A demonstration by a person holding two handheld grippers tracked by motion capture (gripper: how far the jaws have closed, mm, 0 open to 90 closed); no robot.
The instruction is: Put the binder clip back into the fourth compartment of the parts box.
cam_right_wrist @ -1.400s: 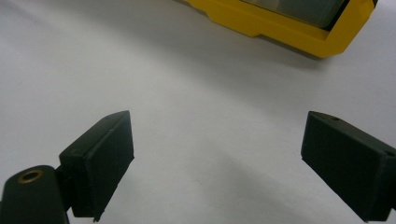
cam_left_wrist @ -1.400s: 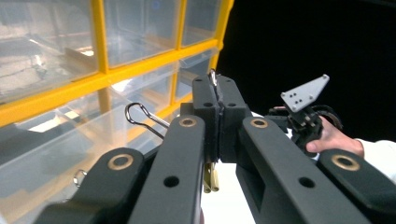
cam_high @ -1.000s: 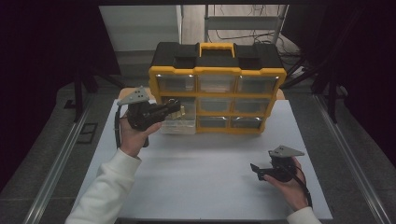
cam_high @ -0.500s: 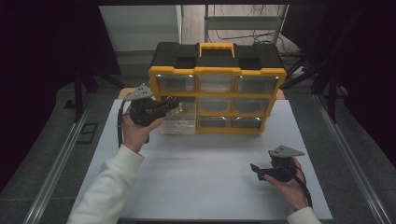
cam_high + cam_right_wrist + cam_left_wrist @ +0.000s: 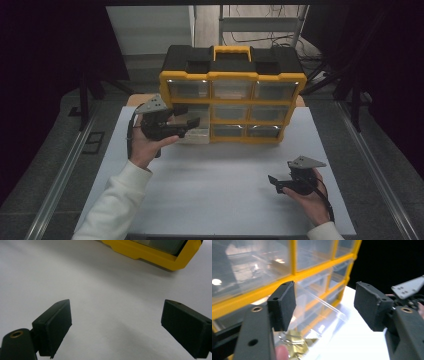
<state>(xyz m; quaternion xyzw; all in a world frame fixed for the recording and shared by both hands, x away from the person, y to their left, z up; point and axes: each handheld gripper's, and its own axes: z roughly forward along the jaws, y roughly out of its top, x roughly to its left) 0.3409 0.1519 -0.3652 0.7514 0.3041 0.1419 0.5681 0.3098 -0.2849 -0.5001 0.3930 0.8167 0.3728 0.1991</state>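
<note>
One small clear plastic drawer [image 5: 196,136] stands pulled partway out of the bottom-left slot of the yellow-and-black nine-drawer parts organiser [image 5: 233,95], which sits at the far edge of the white table [image 5: 220,195]; the left gripper view shows the drawer's thin transparent front wall [image 5: 322,302] and, inside it, what look like brass-coloured metal clips [image 5: 295,343]. The drawer looks light and rigid but thin-walled, so it should slide easily on its rails and could tip or drop if drawn too far; its smooth plastic is likely slippery under the pads, and a hard squeeze could flex or crack it. The best hold seems to be the front lip, pinched from above and below or across the front wall, with the pull kept straight along the slot so the loose clips do not spill. The left gripper [image 5: 186,122], held in the person's left hand [image 5: 145,147], hovers just at the drawer's front with its jaws having just spread wide, and nothing is pinched between them; the drawer lies below and ahead of the pads. The right gripper [image 5: 274,181] rests well apart, low over the near right part of the table in the right hand [image 5: 312,200], its jaws likewise spread and empty.
</note>
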